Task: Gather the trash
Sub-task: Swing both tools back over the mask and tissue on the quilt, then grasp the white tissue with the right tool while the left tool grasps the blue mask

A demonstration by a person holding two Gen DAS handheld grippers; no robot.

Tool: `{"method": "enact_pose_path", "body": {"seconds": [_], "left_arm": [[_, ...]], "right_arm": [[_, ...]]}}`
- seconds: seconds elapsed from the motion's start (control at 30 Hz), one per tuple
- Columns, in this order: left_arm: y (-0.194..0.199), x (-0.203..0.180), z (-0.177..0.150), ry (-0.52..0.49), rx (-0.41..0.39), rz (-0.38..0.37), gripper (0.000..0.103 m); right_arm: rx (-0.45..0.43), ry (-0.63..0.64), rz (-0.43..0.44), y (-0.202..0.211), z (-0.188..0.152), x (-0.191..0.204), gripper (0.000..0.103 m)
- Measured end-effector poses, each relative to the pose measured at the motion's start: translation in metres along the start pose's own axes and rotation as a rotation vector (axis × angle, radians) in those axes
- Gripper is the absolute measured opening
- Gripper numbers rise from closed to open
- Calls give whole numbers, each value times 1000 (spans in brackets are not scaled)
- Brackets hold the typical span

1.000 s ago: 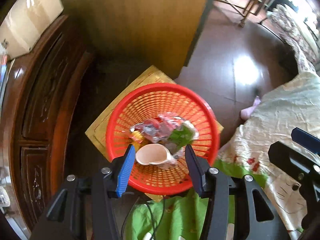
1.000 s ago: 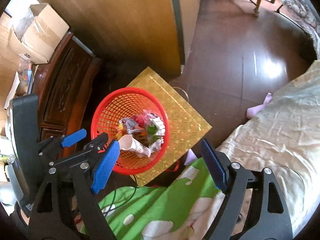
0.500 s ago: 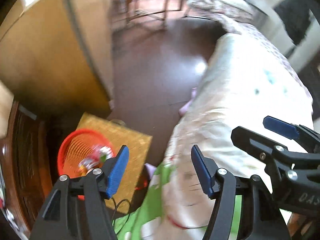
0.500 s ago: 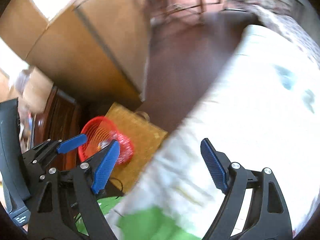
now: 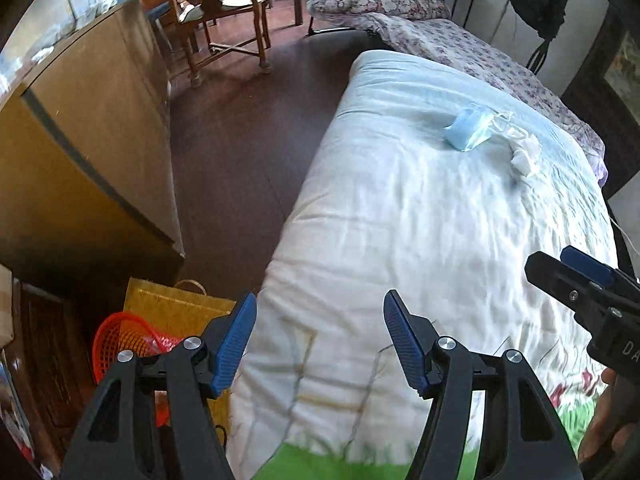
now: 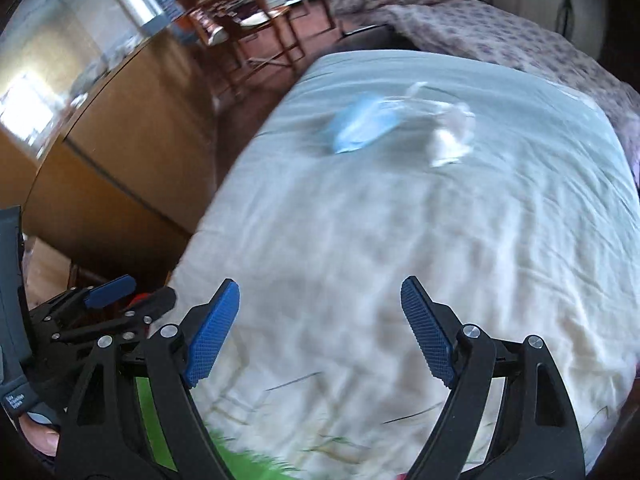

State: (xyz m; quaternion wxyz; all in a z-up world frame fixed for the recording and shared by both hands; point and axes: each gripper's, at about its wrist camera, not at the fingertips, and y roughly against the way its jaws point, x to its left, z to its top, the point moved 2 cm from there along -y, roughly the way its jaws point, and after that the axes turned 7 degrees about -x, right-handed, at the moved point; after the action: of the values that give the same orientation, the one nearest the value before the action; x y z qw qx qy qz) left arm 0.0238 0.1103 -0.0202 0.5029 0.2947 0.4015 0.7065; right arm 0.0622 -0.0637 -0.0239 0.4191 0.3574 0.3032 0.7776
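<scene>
A blue face mask point(image 5: 467, 133) and a crumpled white tissue point(image 5: 525, 154) lie on the far part of the white bed cover point(image 5: 400, 220). They also show, blurred, in the right wrist view: the mask point(image 6: 362, 125) and the tissue point(image 6: 452, 136). The red trash basket point(image 5: 120, 338) stands on a gold bag on the floor at lower left. My left gripper point(image 5: 320, 338) is open and empty over the bed's near edge. My right gripper point(image 6: 320, 330) is open and empty above the bed.
A tan wooden cabinet point(image 5: 80, 140) stands left of the bed, with dark floor point(image 5: 240, 140) between. A wooden table and chair point(image 5: 224, 8) stand at the back. A second bed with a floral cover point(image 5: 460, 44) lies behind. Dark wooden furniture sits at the far left.
Both grippers have swung up and right, away from the red basket toward the bed. The mask and tissue have come into view. Both grippers stay open.
</scene>
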Motion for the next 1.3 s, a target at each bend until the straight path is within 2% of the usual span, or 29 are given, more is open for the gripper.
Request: {"method": "enact_pose_path", "body": {"seconds": [0.2,0.4,0.67,0.9,0.93,1.0,1.03,1.07,1.1,1.17,1.3], "left_arm": [[-11,-27,27,-56,-17,7,66],[-28,-52,64,-89,-47,4,66],[-63,-82,101,-118,-43,-10,66],[-90,-102,114,-140,-22,-7,66],[-93,-104,116,-143,-21,-5,66],[-96,-106,117,-145,-23,-1,66],[-97,-107,118,-146,-25,0,66],[-98,-107,118,-146,-26,1,66],[-98,-108,118,-145,-28,3,67],[-98,-108,118,-144,-31,2,67],[-93,-109,121,-145,-41,-7,67]], "right_arm": [[-39,-62,-40,-7,16,-34,81],[-40,-59,-109,-29,44,-64,81],[-36,-66,-131,-67,76,-85,80],[-50,-57,-144,-92,91,-92,80],[-55,-49,-150,-92,92,-94,78],[-54,-29,-177,-92,91,-92,62],[-54,-22,-175,-91,91,-93,59],[-55,-28,-160,-89,91,-95,51],[-53,-38,-155,-87,91,-97,39],[-48,-64,-128,-80,90,-102,27],[-63,-72,-114,-65,87,-104,26]]}}
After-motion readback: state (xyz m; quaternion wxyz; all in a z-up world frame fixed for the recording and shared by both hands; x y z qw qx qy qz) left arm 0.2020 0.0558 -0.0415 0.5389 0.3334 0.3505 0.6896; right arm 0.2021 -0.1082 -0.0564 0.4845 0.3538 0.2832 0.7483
